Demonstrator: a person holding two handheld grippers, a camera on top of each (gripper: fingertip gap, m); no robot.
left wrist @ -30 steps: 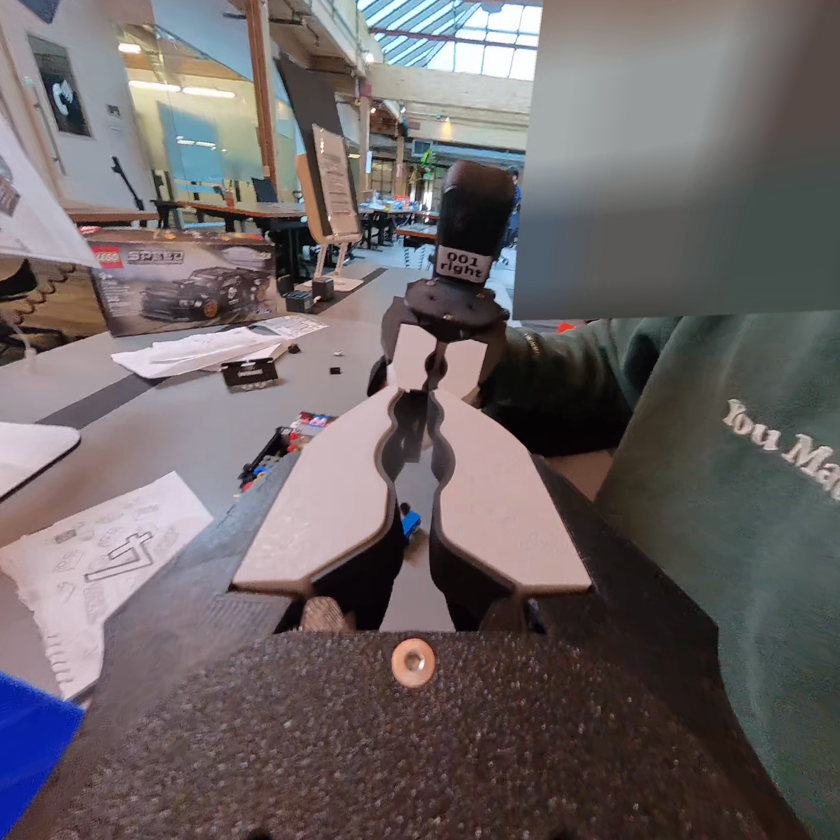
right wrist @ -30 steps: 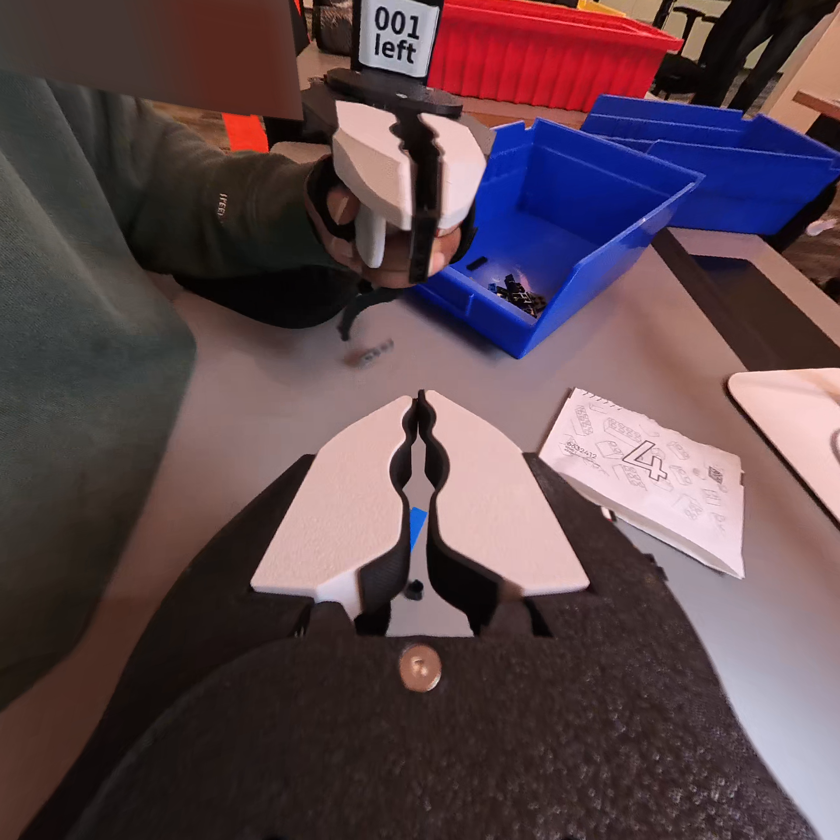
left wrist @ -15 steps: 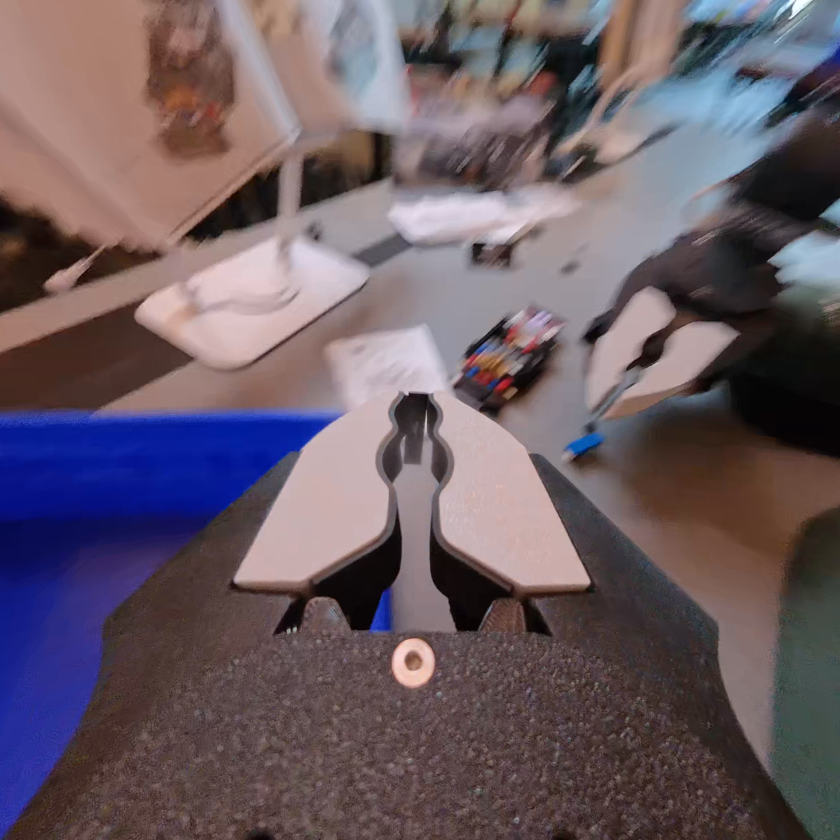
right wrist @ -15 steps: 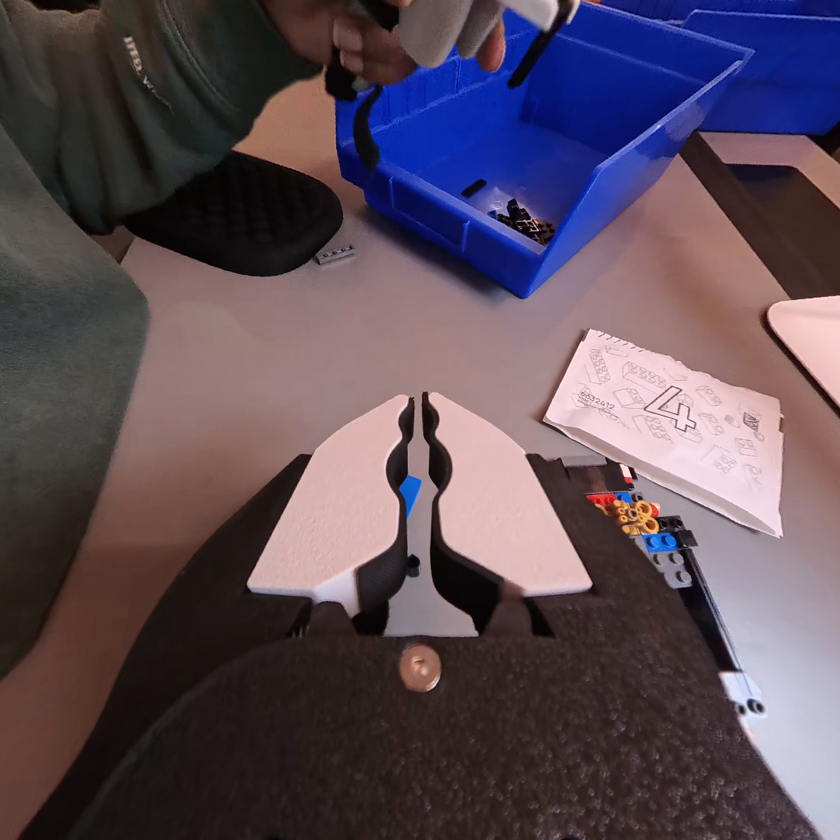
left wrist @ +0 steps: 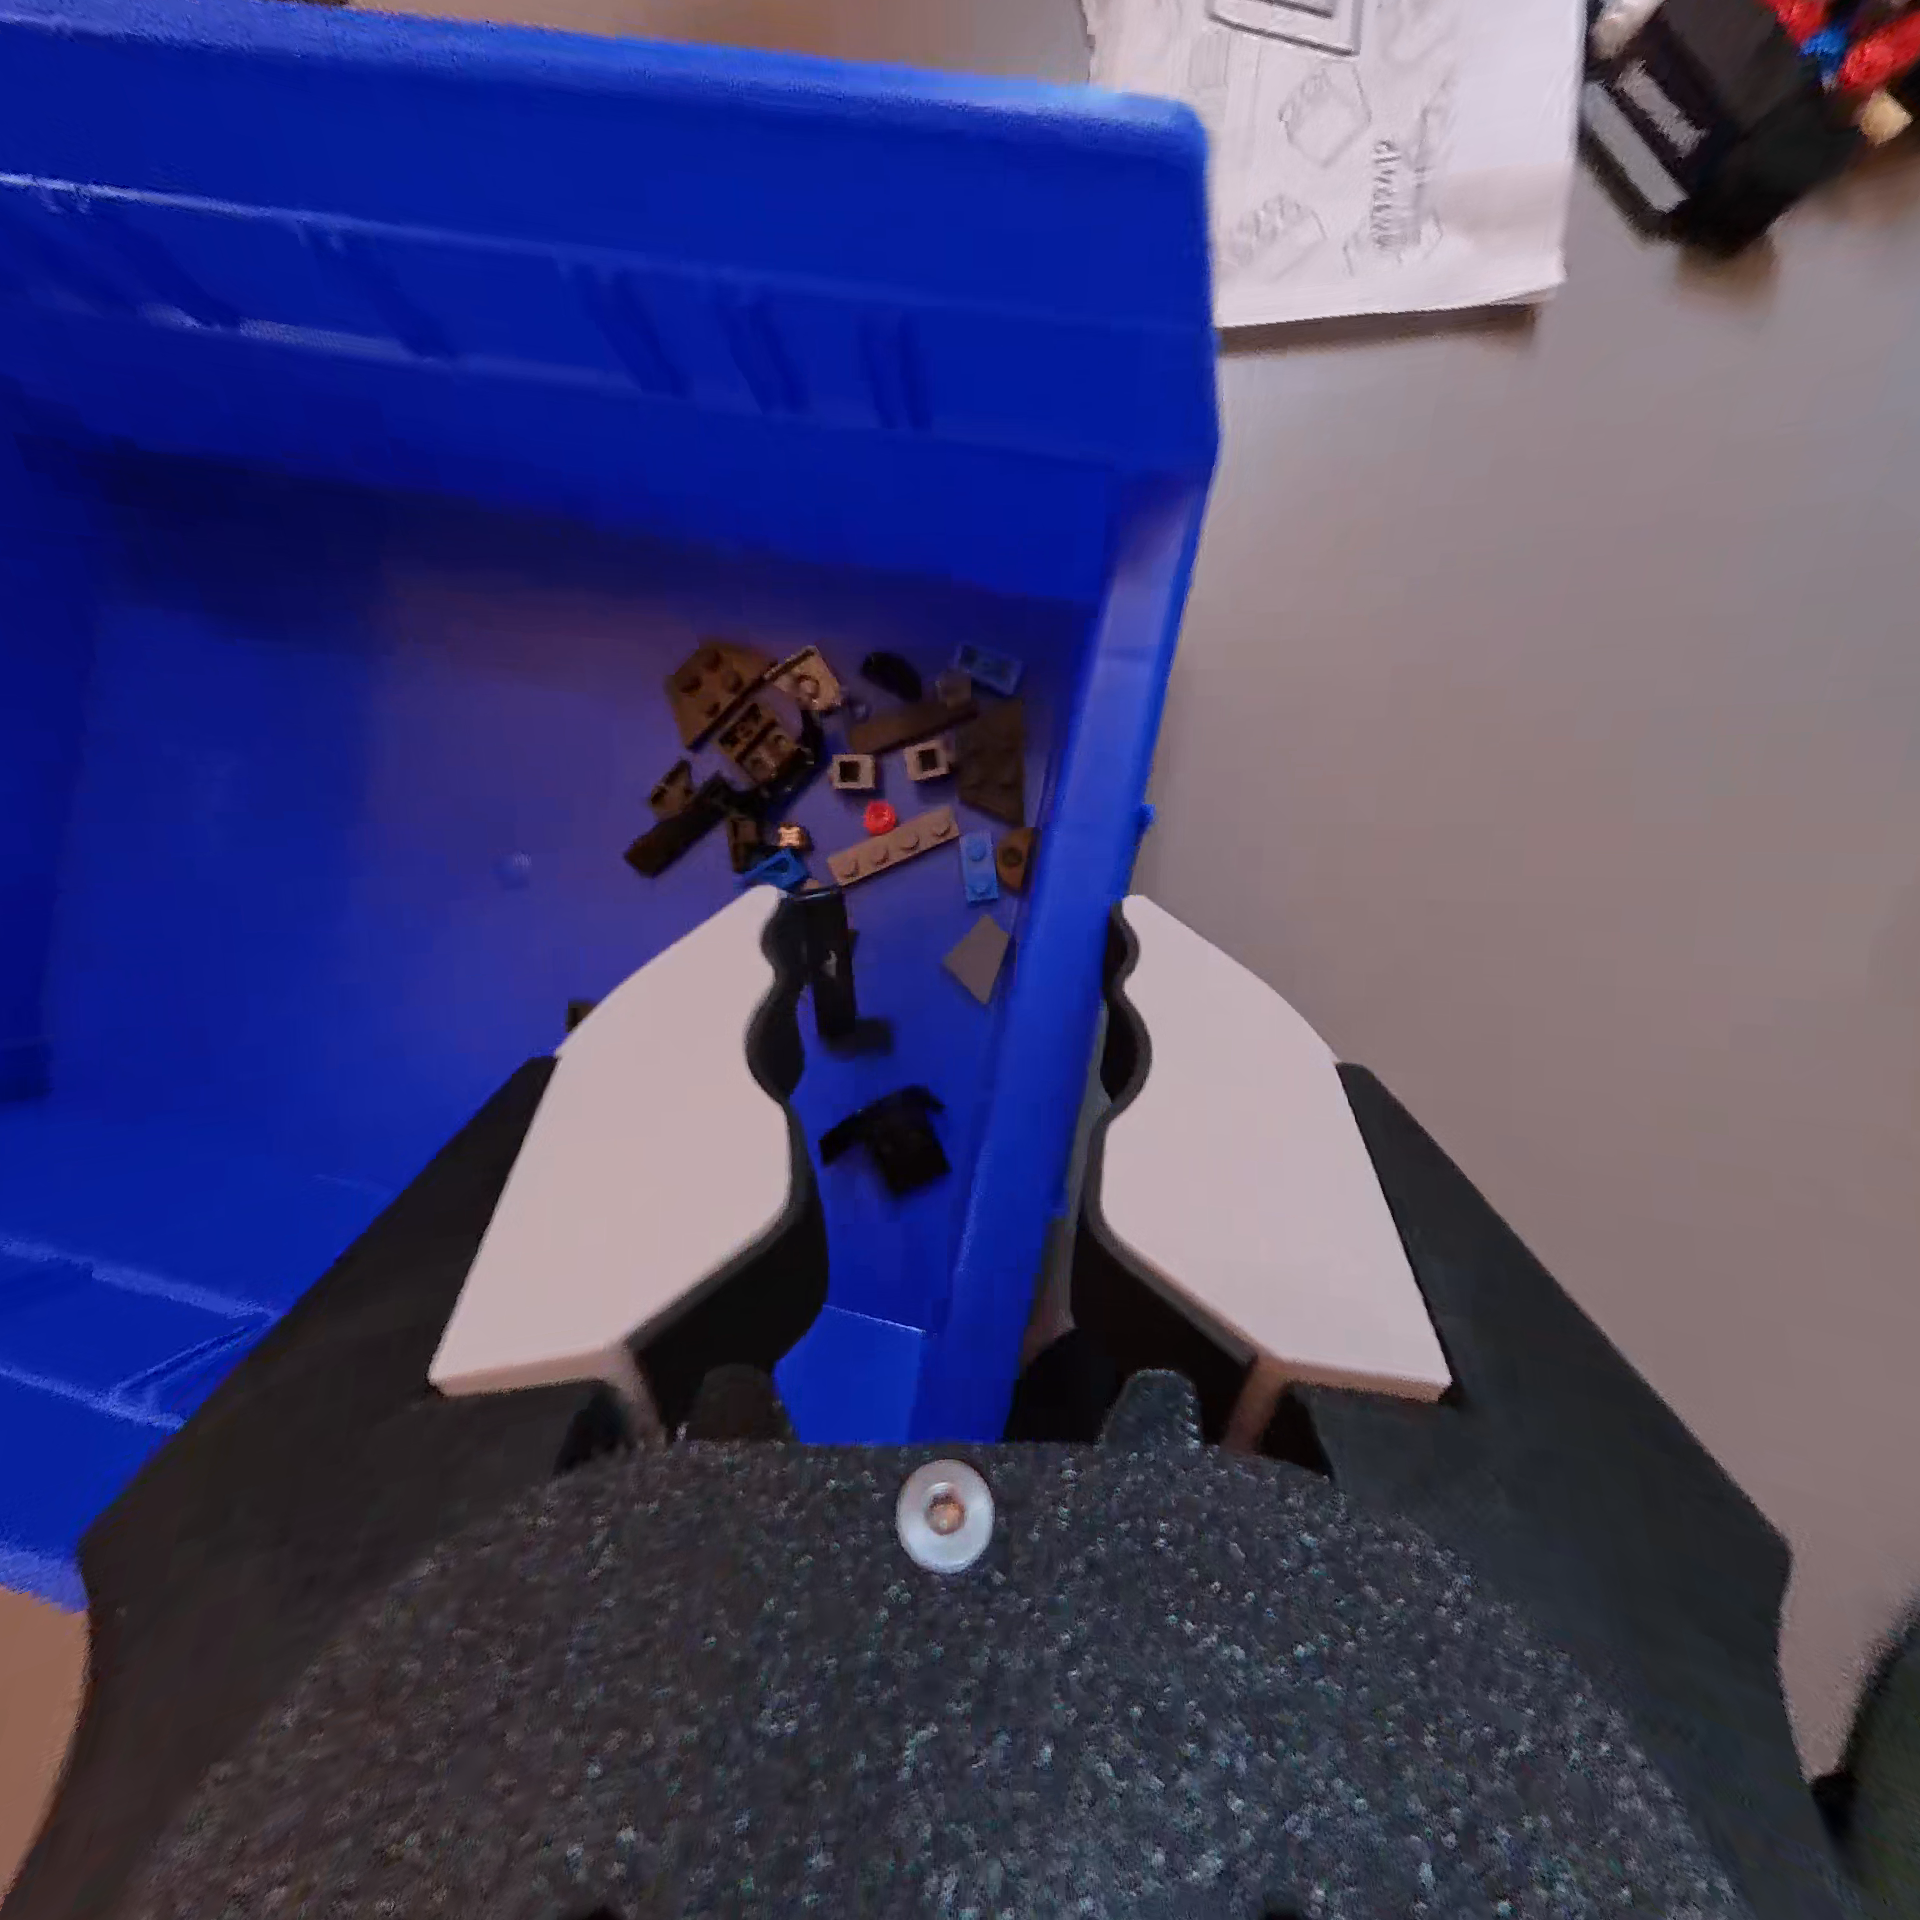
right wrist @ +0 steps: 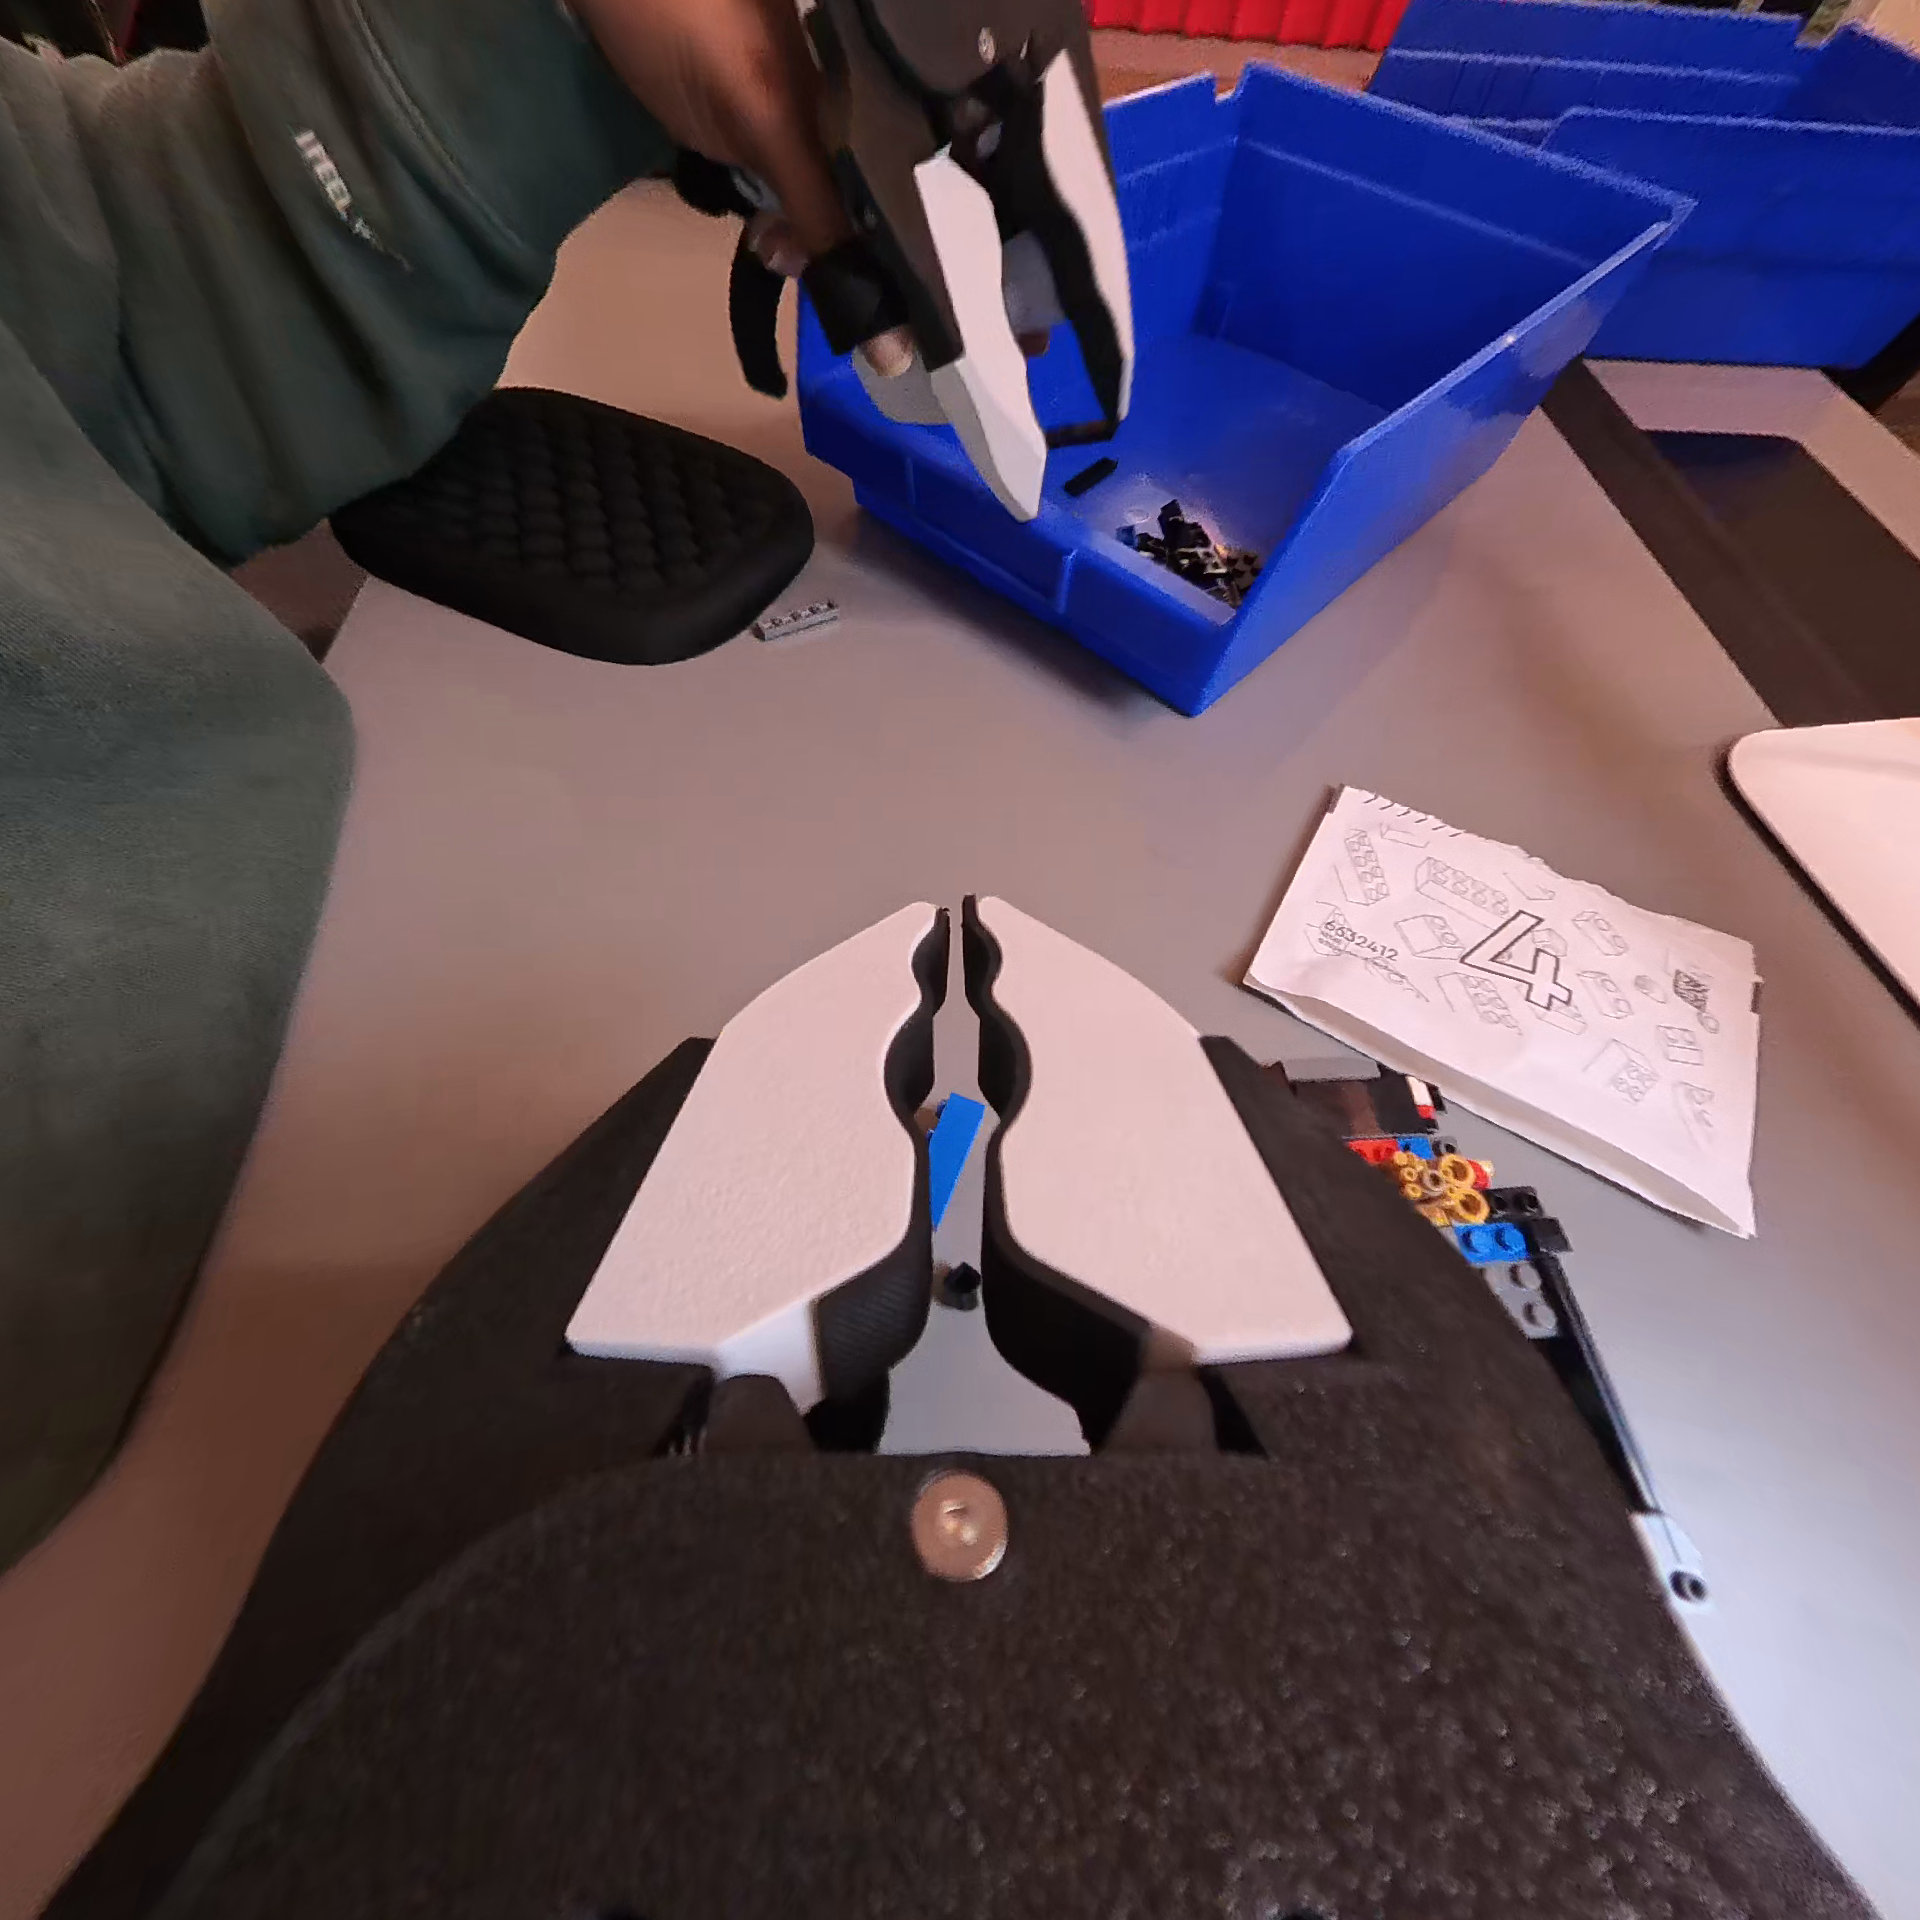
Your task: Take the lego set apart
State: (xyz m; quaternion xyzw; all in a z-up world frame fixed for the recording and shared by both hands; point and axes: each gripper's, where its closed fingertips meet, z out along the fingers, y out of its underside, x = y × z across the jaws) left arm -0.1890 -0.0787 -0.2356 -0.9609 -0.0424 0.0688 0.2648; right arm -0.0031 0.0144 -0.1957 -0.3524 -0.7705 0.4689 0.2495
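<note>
Soft daylight, motion blur, wide-angle distortion

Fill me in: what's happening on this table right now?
A person is dismantling a lego build. The left gripper hangs open over the blue plastic bin, where loose dark pieces lie. The right gripper is shut on a small blue piece, low over the grey table beside the half-dismantled model.

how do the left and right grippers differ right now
The left gripper is open, its fingers spread wide; the right gripper is nearly shut on a small blue piece. The left one hangs over the blue bin with nothing held, while the right one sits low over the grey table, away from the bin. Both have white fingers on black bodies.
</note>
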